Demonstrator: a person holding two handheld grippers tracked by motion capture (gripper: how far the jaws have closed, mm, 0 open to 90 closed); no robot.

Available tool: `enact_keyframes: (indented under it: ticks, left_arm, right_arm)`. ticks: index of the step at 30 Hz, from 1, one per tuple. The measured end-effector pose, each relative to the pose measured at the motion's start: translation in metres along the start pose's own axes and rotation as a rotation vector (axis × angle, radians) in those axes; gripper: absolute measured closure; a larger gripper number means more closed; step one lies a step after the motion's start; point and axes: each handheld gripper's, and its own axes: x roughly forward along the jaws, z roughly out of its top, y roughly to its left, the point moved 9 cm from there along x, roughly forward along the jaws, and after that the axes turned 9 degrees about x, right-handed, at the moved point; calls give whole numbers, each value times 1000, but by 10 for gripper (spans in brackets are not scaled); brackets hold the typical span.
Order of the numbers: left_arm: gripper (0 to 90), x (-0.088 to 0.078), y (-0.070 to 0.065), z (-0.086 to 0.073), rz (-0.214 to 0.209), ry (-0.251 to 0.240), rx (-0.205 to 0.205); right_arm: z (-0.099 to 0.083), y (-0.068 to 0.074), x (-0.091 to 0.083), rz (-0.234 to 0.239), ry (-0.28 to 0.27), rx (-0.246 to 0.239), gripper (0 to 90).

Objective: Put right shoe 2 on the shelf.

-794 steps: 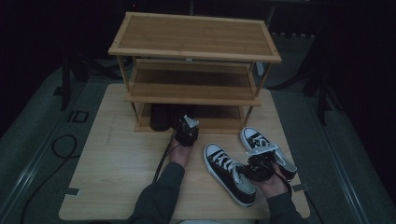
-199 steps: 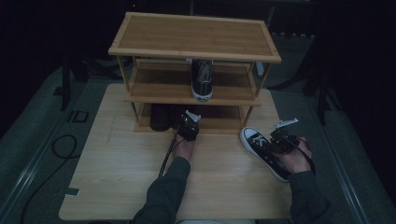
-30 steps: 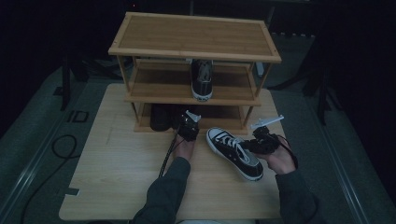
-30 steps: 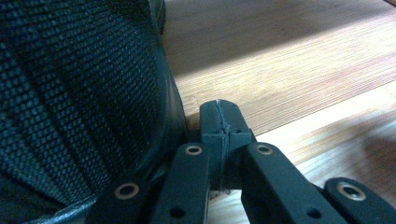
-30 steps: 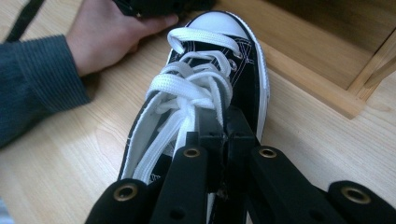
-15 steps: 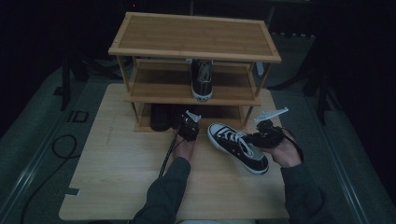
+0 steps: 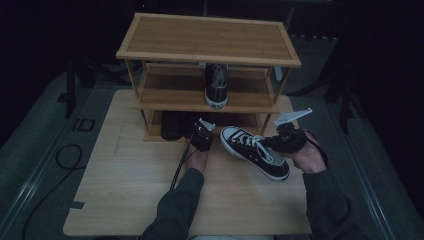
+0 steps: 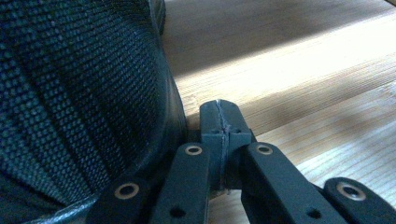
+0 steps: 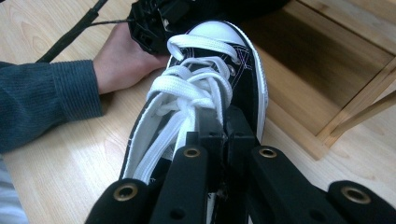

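A black sneaker (image 7: 252, 150) with white laces and a white toe cap hangs low over the table, its toe toward the shoe rack (image 7: 210, 52). My right gripper (image 7: 287, 140) is shut on it; in the right gripper view the jaws pinch the sneaker (image 9: 205, 88) at its tongue, and the right gripper (image 9: 224, 119) hides the heel. A matching sneaker (image 7: 216, 85) stands on the rack's middle shelf. My left gripper (image 7: 202, 135) rests on the table by the rack's bottom level, shut with nothing in it. In its own view the left gripper (image 8: 219, 109) lies beside a dark mesh shoe (image 8: 79, 102).
Dark shoes (image 7: 172, 125) sit on the rack's bottom level. The rack stands at the far side of the wooden table (image 7: 130, 190). A black cable (image 7: 180, 165) trails from the left gripper along the forearm. The floor around the table is dark.
My right gripper has risen with the sneaker and carried it a little toward the rack. The left gripper has stayed in place.
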Motion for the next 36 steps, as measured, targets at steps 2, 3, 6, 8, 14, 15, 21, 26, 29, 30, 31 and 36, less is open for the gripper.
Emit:
enact_keyframes:
  ticks: [2, 3, 6, 8, 14, 15, 21, 26, 29, 30, 31, 36]
  left_arm:
    - [900, 0, 0, 0, 0, 0, 0]
    - [900, 0, 0, 0, 0, 0, -1]
    - [900, 0, 0, 0, 0, 0, -1]
    - [900, 0, 0, 0, 0, 0, -1]
    - [900, 0, 0, 0, 0, -1, -3]
    - [900, 0, 0, 0, 0, -1, -3]
    - [900, 0, 0, 0, 1, -2, -2]
    - [900, 1, 0, 1, 6, -11, -13]
    - [900, 0, 0, 0, -2, -1, 2]
    - [900, 0, 0, 0, 3, -1, 1]
    - [900, 0, 0, 0, 2, -1, 1]
    - [900, 0, 0, 0, -4, 5, 7]
  right_arm:
    - [2, 0, -1, 4, -2, -4, 883]
    - [3, 0, -2, 5, -2, -6, 883]
    - [5, 1, -5, 14, -6, -11, 883]
    - [7, 2, -7, 16, -9, -10, 883]
    - [15, 3, -15, 21, -29, -17, 883]
    - [16, 4, -17, 21, -31, -17, 883]
    - [23, 5, -25, 27, -41, -23, 883]
    - [30, 6, -34, 37, -56, -21, 884]
    - [34, 6, -41, 32, -67, -18, 883]
    - [36, 6, -43, 30, -73, -17, 883]
    - [38, 6, -45, 22, -75, -23, 883]
    - [46, 9, -54, 3, -80, -44, 883]
